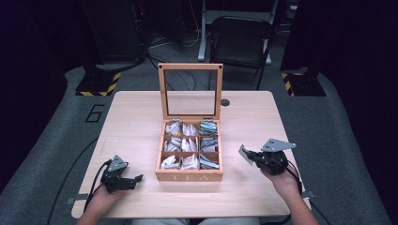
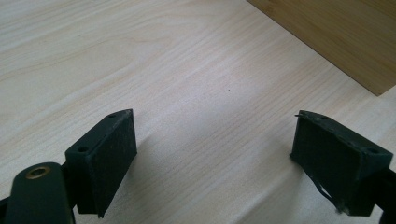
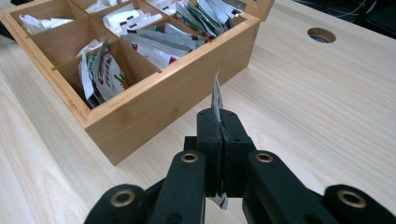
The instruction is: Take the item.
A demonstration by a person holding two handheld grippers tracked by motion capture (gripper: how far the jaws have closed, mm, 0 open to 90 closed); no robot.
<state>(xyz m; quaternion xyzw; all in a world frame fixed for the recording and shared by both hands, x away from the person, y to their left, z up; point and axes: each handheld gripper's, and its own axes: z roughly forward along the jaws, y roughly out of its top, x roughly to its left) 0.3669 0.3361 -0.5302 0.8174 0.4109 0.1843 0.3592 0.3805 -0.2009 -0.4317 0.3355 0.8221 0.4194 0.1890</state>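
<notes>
Two black handheld grippers [image 1: 123, 177] [image 1: 263, 158], each topped by a grey three-cornered plate [image 1: 278, 145]. Brass-ringed screw holes [image 3: 189, 157] in the arms. Black cables [image 1: 95, 180] trailing behind.

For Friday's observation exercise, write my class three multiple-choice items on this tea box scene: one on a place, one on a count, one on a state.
1. Where is the tea box relative to the right gripper?
A. To its left, near the table's middle
B. Behind the person
C. Under the chair

2. How many compartments does the tea box have?
A. Four
B. Six
C. Nine

3. What state is the left gripper in?
A. Shut on a sachet
B. Open, holding nothing
C. Shut on the lid

Answers: 1 A, the high view shows it centred between both grippers. 2 C, three rows of three. 3 B, its jaws stand apart over bare table; it is the right gripper that pinches a tea sachet.
</notes>
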